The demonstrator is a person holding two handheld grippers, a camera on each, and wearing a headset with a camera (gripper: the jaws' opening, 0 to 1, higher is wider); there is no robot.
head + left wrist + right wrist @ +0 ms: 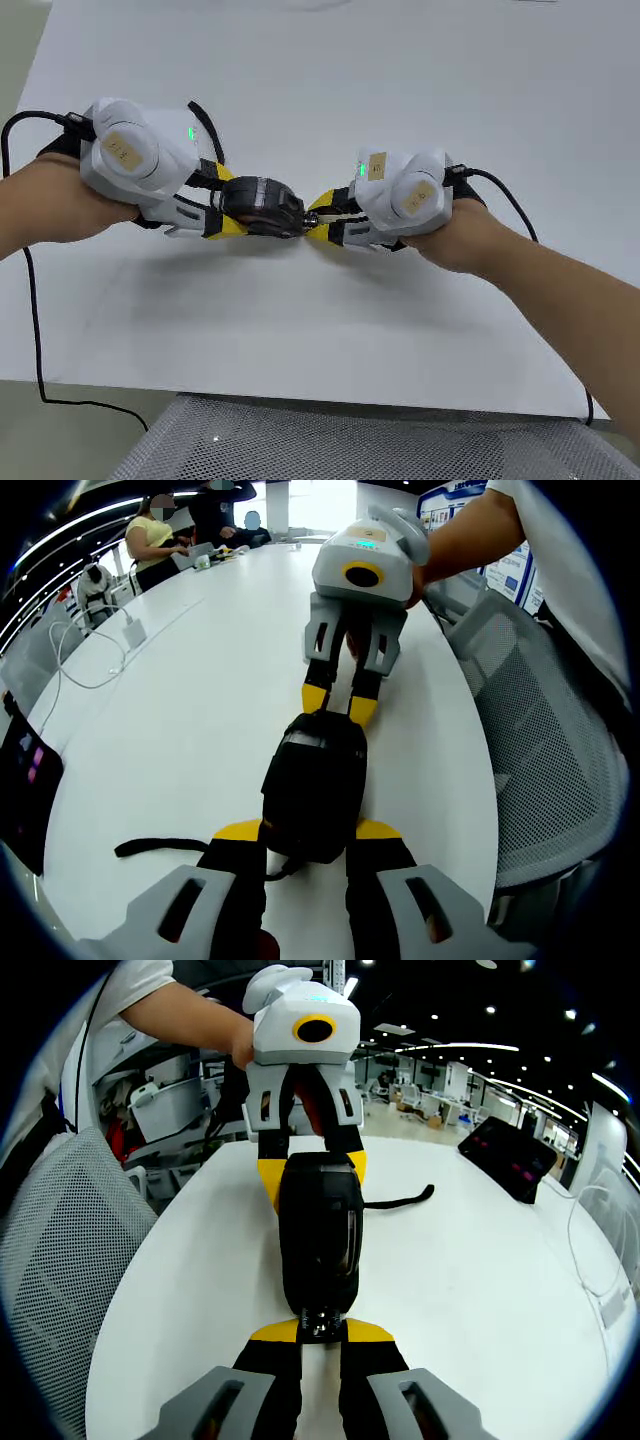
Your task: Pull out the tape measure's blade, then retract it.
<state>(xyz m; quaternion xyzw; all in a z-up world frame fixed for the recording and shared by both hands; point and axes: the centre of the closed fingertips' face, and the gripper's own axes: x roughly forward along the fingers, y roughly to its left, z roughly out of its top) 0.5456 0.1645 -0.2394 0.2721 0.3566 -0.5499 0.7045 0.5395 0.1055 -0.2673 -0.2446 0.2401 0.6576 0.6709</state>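
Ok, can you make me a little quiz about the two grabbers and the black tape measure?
1. True or false: the left gripper is clamped round the tape measure.
2. What does the right gripper pinch? A) the blade tip at the case's front B) a spoon C) a cup
3. Fill in: the table is coloured ____.
Key: 1 true; 2 A; 3 white.
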